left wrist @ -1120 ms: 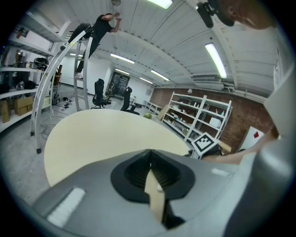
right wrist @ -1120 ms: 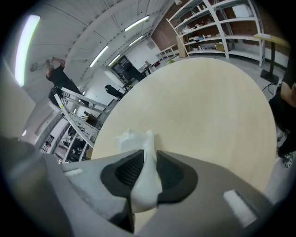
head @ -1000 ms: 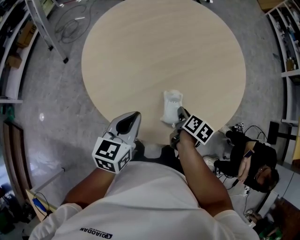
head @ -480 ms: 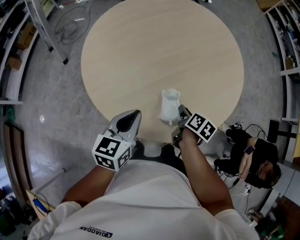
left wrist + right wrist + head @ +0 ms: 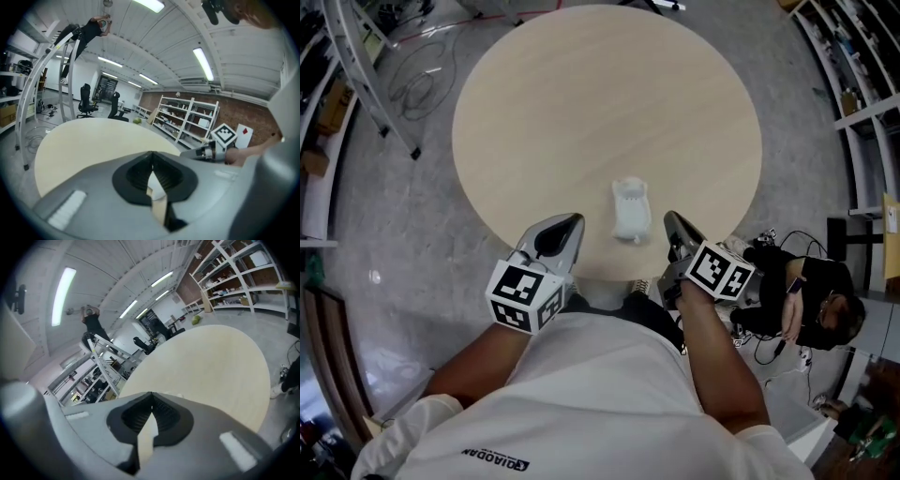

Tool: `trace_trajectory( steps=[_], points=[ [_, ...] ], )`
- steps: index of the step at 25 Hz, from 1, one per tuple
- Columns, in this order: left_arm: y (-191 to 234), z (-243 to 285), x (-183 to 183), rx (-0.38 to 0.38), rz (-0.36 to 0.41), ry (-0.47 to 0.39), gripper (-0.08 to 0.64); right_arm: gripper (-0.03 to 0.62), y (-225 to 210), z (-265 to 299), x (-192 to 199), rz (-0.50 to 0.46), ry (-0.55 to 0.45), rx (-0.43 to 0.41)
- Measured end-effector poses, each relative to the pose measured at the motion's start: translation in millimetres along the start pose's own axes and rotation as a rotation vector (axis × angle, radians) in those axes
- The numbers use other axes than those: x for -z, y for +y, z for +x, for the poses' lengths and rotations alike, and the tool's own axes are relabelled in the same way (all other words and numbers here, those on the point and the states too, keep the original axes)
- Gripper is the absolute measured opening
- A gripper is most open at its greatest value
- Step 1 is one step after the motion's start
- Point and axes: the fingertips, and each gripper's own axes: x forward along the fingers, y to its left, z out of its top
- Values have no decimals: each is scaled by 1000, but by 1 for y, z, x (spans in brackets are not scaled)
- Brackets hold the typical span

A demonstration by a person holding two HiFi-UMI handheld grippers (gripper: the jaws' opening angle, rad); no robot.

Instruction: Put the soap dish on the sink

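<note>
A small white plastic piece [image 5: 630, 208] lies on the round wooden table [image 5: 609, 94] near its front edge. From the head view I cannot tell soap dish and sink apart in it. My right gripper [image 5: 671, 221] hangs just to its right, apart from it. Its jaws have just been closing, and in the right gripper view they meet [image 5: 151, 393] with nothing between them. My left gripper [image 5: 572, 221] hovers at the table's edge to the left of the white piece. It is shut and empty [image 5: 151, 153], and my right gripper [image 5: 206, 152] shows beside it.
A person [image 5: 806, 309] sits on the floor right of the table among cables. Shelving [image 5: 862, 84] lines the right wall and a metal frame [image 5: 366, 75] stands at the left. Office chairs [image 5: 86, 98] stand beyond the table's far side.
My right gripper has let go of the white piece, drawn back to the right and up, and shut empty. The white piece stays on the table. The left gripper has hardly moved.
</note>
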Motion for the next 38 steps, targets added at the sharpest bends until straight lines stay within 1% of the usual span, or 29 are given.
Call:
trace_trajectory(
  steps=[2,4,6,10,14,17,20,23,28,32,35,38],
  points=[
    [-1,0,-5,25,19,-5,8,2,23,-14,-8,-72,-39,-72],
    [-3,1,-10,41,33,-12,8,2,41,-29,-17,-128,-80,-123],
    [-8,2,-15,48,39,-26,8,2,50,-41,-22,-163,-95,-154],
    [-18,1,-22,30,42,-54,8,2,54,-60,-23,-205,-75,-195],
    [-32,2,-20,-29,19,-82,8,2,46,-79,-26,-266,-42,-234],
    [-38,1,-12,-84,-7,-93,8,2,41,-88,-24,-300,-7,-273],
    [-49,1,-4,-135,-25,-101,8,0,32,-96,-27,-310,18,-310],
    [-59,-4,-5,-192,-34,-121,8,0,25,-102,-28,-307,39,-355],
    [-81,-17,5,-274,-39,-131,8,0,21,-116,-19,-349,84,-436],
    [-107,-25,17,-319,-53,-140,8,0,13,-130,-12,-361,114,-478],
    [-126,-32,27,-339,-66,-140,8,0,9,-140,-7,-370,134,-503],
    [-131,-42,39,-350,-57,-127,8,0,10,-142,0,-374,132,-513]
  ],
)
